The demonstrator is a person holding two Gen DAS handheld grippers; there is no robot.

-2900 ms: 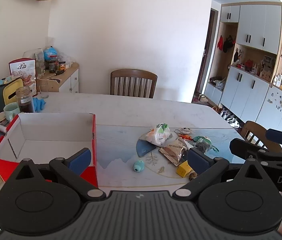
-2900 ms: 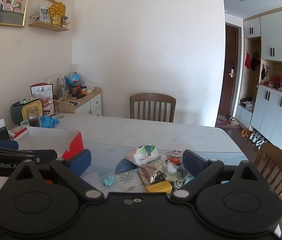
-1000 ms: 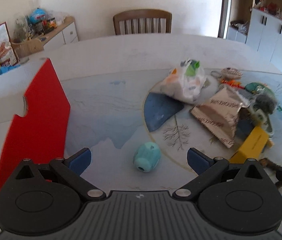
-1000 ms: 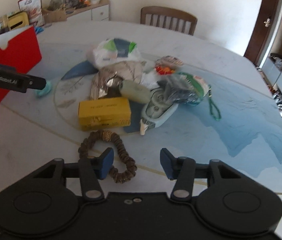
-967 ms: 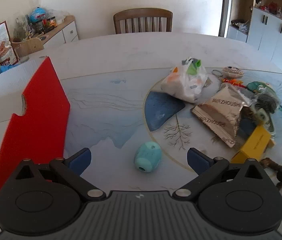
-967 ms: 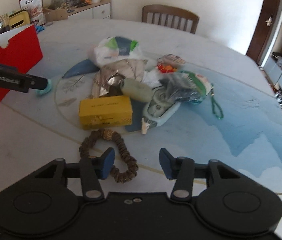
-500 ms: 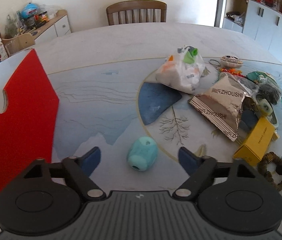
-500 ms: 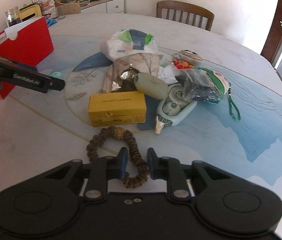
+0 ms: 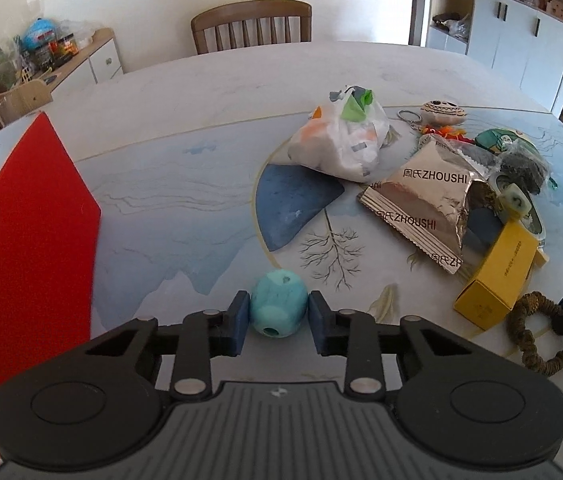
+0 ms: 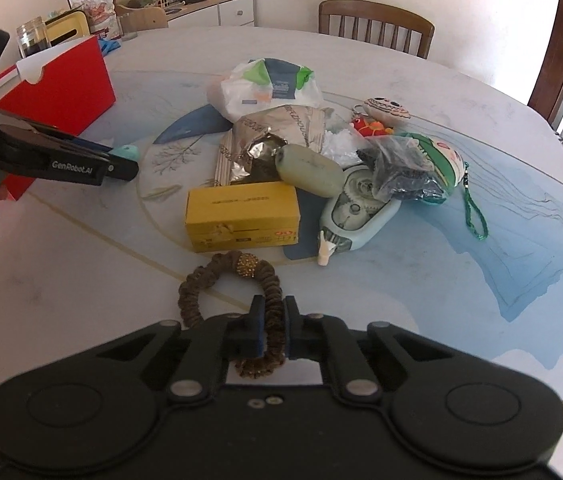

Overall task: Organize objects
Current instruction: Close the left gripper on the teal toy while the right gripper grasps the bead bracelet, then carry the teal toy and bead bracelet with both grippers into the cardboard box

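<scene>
A small teal egg-shaped toy (image 9: 278, 308) lies on the table near the front, and my left gripper (image 9: 278, 314) is shut on it, a blue pad pressing each side. A brown scrunchie (image 10: 233, 276) with a gold bead lies in front of the yellow box (image 10: 241, 216); my right gripper (image 10: 272, 322) is shut on its right strand. In the right wrist view the left gripper (image 10: 121, 166) comes in from the left over the teal toy (image 10: 127, 152). The red open box (image 10: 53, 92) stands at the left, with its red flap (image 9: 29, 232) close beside the left gripper.
A pile fills the table's middle: a white plastic bag (image 9: 337, 144), a silver snack pouch (image 9: 425, 204), a correction tape dispenser (image 10: 357, 212), a pale green tube (image 10: 309, 170), a dark bagged item (image 10: 401, 168) and plush keychains (image 10: 385, 108). A wooden chair (image 9: 251, 24) stands behind the table.
Both grippers went from open to shut: the left closed on the teal toy, the right on the scrunchie. Both hands barely shifted.
</scene>
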